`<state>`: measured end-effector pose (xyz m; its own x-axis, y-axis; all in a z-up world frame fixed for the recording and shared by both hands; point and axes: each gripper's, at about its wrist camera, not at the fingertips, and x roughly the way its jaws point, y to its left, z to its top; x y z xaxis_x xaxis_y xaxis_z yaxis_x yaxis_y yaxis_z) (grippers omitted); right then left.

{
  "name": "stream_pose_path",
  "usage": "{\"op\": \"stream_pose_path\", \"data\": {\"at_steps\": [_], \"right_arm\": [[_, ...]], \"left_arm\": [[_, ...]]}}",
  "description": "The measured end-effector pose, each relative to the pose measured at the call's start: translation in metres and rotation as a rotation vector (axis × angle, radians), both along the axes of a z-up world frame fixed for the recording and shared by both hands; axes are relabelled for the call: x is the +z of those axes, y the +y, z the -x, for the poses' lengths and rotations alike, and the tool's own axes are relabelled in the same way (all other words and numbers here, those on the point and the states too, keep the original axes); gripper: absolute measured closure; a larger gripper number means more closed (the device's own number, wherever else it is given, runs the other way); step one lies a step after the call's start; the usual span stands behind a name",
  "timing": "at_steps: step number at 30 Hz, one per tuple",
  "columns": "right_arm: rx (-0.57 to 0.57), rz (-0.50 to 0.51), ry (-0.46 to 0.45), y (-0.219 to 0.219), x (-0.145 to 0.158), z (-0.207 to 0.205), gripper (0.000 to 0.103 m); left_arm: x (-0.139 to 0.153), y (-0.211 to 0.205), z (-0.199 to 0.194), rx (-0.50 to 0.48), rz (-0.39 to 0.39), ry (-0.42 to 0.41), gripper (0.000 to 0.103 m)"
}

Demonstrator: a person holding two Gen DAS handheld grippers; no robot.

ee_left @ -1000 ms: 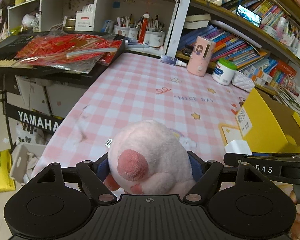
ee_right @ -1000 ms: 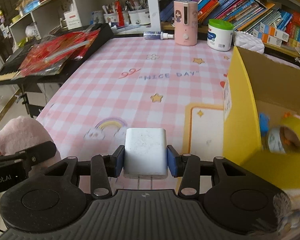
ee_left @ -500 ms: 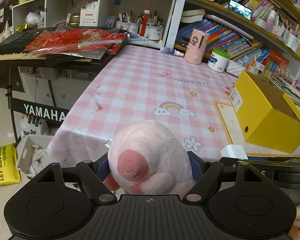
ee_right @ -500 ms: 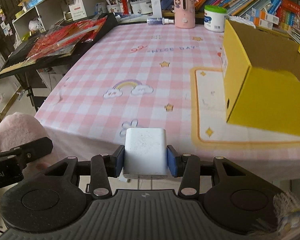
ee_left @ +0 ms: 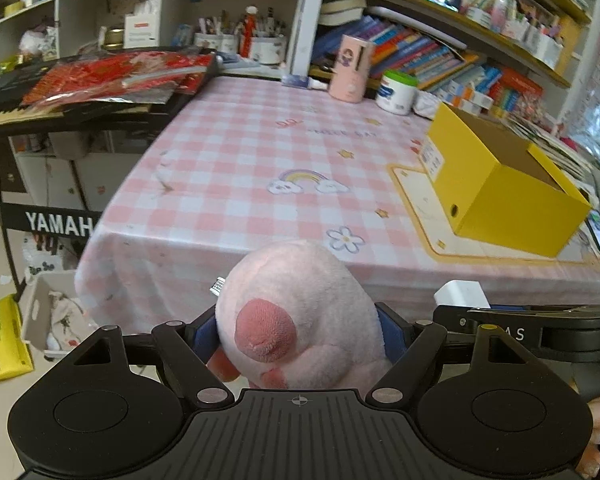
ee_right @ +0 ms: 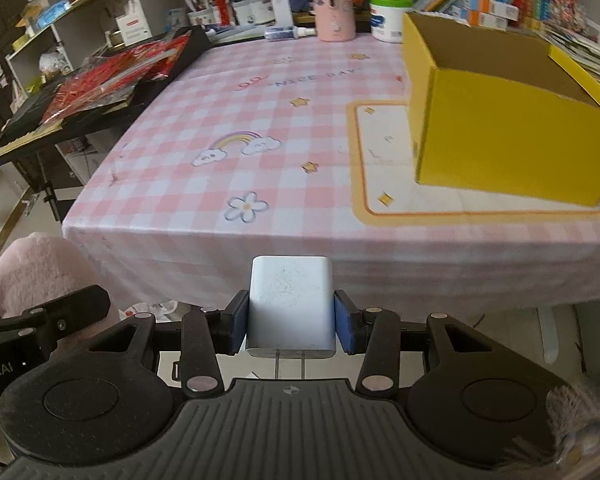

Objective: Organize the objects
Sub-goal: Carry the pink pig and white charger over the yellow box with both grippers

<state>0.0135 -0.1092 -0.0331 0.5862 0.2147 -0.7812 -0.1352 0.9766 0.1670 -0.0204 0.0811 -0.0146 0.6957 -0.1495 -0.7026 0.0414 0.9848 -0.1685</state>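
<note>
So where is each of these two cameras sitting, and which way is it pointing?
Left wrist view: on the left tongs, looking forward and down over the pink plush toy they clamp, toward the checked table; fingertips show at the right edge.
Right wrist view: on the right tongs, looking the same way past the white charger they grip; no bare hand shows clearly.
Shared: the table, the yellow box, the bookshelves, and each view catches the other's tongs and load.

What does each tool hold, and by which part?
Left tool: pink plush, by its sides. Right tool: white charger, by its side faces.
</note>
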Motion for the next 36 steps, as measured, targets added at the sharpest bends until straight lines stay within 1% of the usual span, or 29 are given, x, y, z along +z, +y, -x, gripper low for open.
{"op": "stream_pose_path", "data": {"at_steps": [4,12,17,26,30,36], "right_arm": [[-0.042,0.005,0.014,-0.014,-0.003,0.008,0.062],[-0.146,0.01,0.026,-0.048,-0.005,0.021,0.062],[-0.2,0.009,0.027,-0.068,-0.005,0.028,0.062],[-0.274,0.002,0.035,-0.108,-0.005,0.028,0.062],[-0.298,-0.004,0.043,-0.126,-0.005,0.023,0.062],[-0.292,-0.003,0.042,-0.145,-0.003,0.009,0.062]], "left_arm": [[-0.002,-0.012,-0.001,-0.033,0.005,0.004,0.024],[-0.004,-0.045,-0.003,-0.139,0.008,0.01,0.024],[-0.004,-0.065,-0.008,-0.187,0.001,0.01,0.024],[-0.001,-0.106,-0.02,-0.26,-0.002,0.01,0.024],[0.001,-0.122,-0.027,-0.275,-0.006,0.006,0.024],[0.006,-0.141,-0.04,-0.276,-0.008,-0.016,0.024]]}}
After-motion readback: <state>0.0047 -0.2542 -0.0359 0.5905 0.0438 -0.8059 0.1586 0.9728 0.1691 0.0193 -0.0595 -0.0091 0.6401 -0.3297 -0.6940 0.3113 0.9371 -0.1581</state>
